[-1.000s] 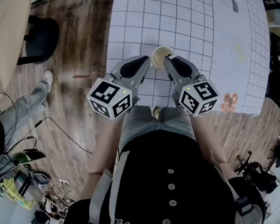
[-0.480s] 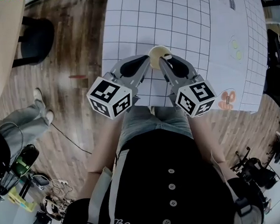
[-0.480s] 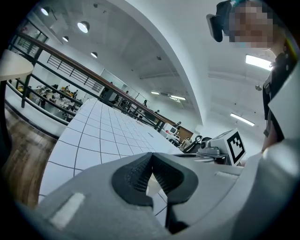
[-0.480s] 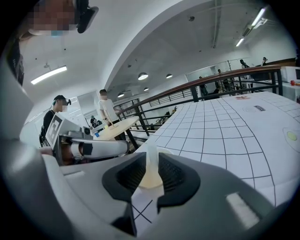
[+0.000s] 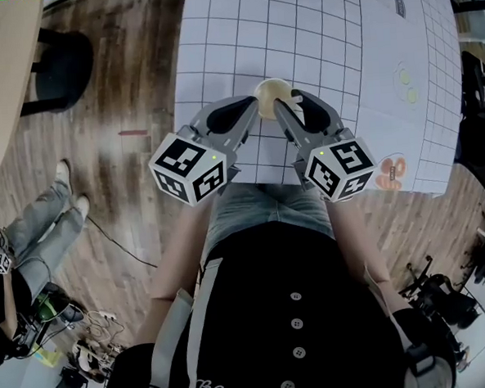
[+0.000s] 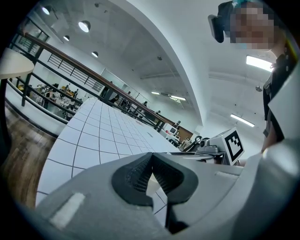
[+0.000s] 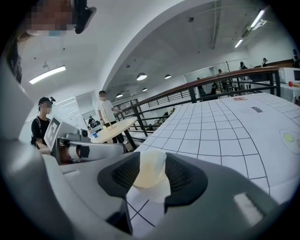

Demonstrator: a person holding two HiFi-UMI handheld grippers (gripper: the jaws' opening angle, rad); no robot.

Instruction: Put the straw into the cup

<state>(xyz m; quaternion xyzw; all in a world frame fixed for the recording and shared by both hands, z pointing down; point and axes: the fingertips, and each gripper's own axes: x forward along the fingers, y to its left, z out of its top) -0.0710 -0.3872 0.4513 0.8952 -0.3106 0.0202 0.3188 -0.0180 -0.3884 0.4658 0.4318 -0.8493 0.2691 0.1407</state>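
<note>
- Pale cream cup — smooth, tapered, standing on white gridded table.
- Framed between ribbed black pads of grey right gripper; jaws opening, seemingly clear of cup's sides.
- Left gripper just beside cup, pinched closed, empty.

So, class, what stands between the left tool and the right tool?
The cup stands between the left tool and right tool, seen in the head view; the right tool's jaws are opening, with the cup between them.
</note>
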